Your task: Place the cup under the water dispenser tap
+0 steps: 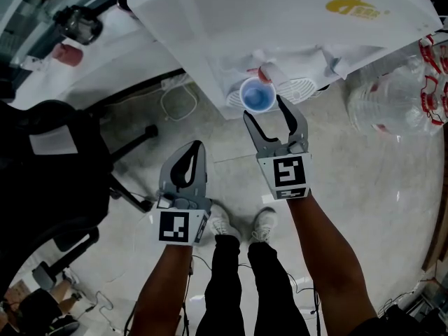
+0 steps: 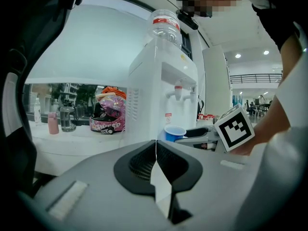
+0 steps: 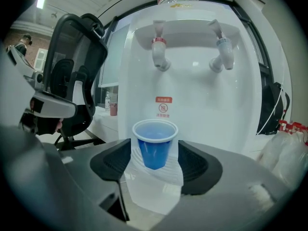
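**Pale floor [image 1: 210, 152], dispenser [image 3: 192, 95] front: cup [image 3: 155, 146] under tap**

White dispenser fills the right gripper view. Blue cup stands upright on the drip tray [image 3: 169, 173], directly beneath the red tap [image 3: 159, 52].

Right gripper [image 1: 264, 110]: jaws wide apart, one on either side of the cup, pads clear of it.

Left gripper [image 1: 190, 149]: jaws together, nothing between them, held farther back from the dispenser.

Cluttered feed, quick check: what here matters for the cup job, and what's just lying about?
Job: blue cup, water dispenser, red tap, right gripper open around the cup.
Lying about: office chair, helmet, pink bottle, big water bottle on the floor.
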A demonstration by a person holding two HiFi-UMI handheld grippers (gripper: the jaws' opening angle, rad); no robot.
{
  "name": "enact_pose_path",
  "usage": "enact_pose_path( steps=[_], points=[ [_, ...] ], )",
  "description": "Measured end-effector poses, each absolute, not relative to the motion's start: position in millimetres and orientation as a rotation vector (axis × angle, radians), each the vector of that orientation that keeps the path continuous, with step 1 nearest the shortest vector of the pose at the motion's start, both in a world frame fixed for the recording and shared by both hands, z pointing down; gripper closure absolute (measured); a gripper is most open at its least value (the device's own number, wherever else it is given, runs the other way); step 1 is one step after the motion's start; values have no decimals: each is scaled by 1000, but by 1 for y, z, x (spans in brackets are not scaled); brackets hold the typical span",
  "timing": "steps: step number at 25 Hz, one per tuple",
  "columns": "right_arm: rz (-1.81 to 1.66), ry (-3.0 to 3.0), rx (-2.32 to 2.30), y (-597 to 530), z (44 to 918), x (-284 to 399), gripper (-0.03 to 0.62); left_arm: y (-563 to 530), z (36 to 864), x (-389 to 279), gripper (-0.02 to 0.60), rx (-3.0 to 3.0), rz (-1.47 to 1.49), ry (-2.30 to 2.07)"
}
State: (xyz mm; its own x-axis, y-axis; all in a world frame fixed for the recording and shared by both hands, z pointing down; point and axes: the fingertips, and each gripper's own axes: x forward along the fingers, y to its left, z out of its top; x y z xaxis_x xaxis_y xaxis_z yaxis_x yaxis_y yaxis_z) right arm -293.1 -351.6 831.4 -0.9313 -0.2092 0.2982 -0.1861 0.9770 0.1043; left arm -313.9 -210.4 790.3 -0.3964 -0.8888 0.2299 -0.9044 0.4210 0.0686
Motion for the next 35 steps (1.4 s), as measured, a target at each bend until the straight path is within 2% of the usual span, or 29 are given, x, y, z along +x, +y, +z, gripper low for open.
enact_pose_path(
  steps=[4,10,21,26,29,35],
  points=[
    [-134,-2834,254,-340,815,-282,287,-210,785,-310,560,1579,112,-2427],
    [-124,-2894,285,-325,761,-255,323,-221,747,-301,560,1618,49,-2436],
    [-121,-2955,324,-303,628,-206,487,-217,648,-264,561,1707,25,-2422],
    [-93,-2971,401,-300,550,-167,561,-203,566,-255,561,1700,4,-2485],
    [-148,-2950,420,-303,510,-146,590,-185,534,-253,562,1673,-6,-2463],
    [-175,-2911,385,-297,461,-132,592,-176,487,-240,562,1690,-1,-2334]
  ],
)
